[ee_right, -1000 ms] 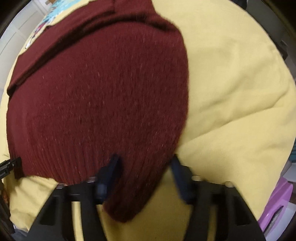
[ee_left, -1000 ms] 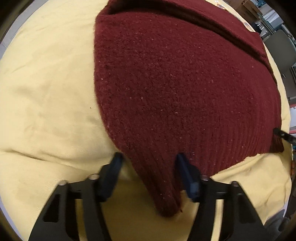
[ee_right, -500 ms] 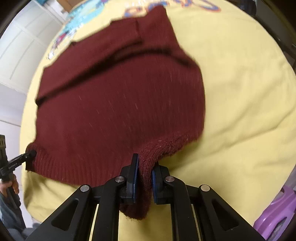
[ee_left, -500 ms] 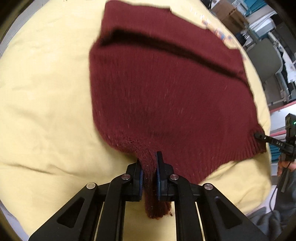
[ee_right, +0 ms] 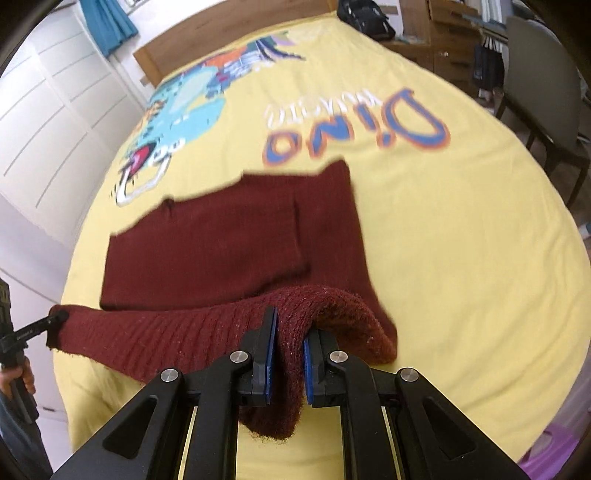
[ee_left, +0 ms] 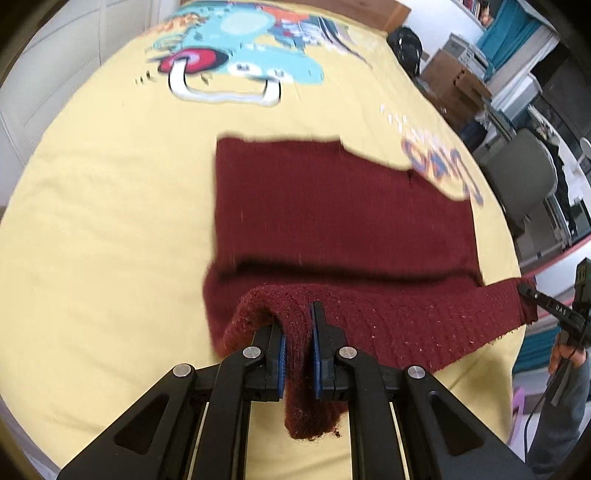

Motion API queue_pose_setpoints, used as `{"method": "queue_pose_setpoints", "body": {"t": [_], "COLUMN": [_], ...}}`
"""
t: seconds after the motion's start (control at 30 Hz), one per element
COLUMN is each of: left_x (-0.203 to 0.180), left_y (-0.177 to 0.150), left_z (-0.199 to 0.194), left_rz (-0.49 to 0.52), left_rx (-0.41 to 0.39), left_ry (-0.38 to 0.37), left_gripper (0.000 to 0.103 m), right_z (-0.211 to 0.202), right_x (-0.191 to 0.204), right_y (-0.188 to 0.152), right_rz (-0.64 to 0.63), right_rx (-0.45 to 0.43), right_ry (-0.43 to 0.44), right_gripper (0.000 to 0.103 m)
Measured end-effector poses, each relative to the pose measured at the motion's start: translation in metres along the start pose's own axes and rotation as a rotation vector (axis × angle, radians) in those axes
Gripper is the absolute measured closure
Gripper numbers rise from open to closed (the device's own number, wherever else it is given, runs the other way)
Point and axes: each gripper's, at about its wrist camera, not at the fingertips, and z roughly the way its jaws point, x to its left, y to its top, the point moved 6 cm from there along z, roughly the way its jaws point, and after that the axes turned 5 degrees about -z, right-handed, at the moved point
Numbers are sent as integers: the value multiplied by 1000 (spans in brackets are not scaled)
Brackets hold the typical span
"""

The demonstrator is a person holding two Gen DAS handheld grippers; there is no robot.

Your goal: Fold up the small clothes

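A dark red knitted sweater lies on a yellow bedspread; it also shows in the right wrist view. Its ribbed hem is lifted off the bed and stretched between both grippers. My left gripper is shut on the hem's left corner, with cloth hanging between the fingers. My right gripper is shut on the hem's right corner. Each gripper's tip shows in the other's view, at the hem's far end. The sweater's far part lies flat.
The bedspread carries a dinosaur print and blue lettering. A grey chair and boxes stand right of the bed. White wardrobe doors stand on the left. A wooden headboard is at the far end.
Both grippers went from open around the hem corners to shut on them, then lifted the hem up off the bed. More of the bedspread shows now.
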Motion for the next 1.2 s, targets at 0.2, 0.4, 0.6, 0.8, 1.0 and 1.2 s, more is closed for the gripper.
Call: {"method": "queue_pose_setpoints", "body": {"t": [0.2, 0.4, 0.6, 0.8, 1.0, 1.2], "left_x": [-14, -13, 4, 12, 11, -11], "left_y": [57, 103, 111, 107, 109, 116], "left_z": [5, 36, 94, 114, 103, 69], "left_rz": [23, 33, 20, 13, -47, -27], "left_rx": [-61, -56, 3, 1, 43, -36], "left_ry": [24, 87, 209, 253, 237, 215], "left_gripper": [94, 94, 94, 93, 78, 36], "right_z": [18, 61, 124, 134, 109, 78], "right_x": [9, 11, -1, -4, 0, 21], "right_y": [68, 98, 96, 91, 94, 96], "right_rz": [-11, -19, 18, 35, 32, -44], "right_rx": [-56, 9, 130, 157, 74, -10], "right_ry": [-32, -69, -122, -129, -130, -120], "right_gripper": [92, 92, 90, 78, 29, 19]}}
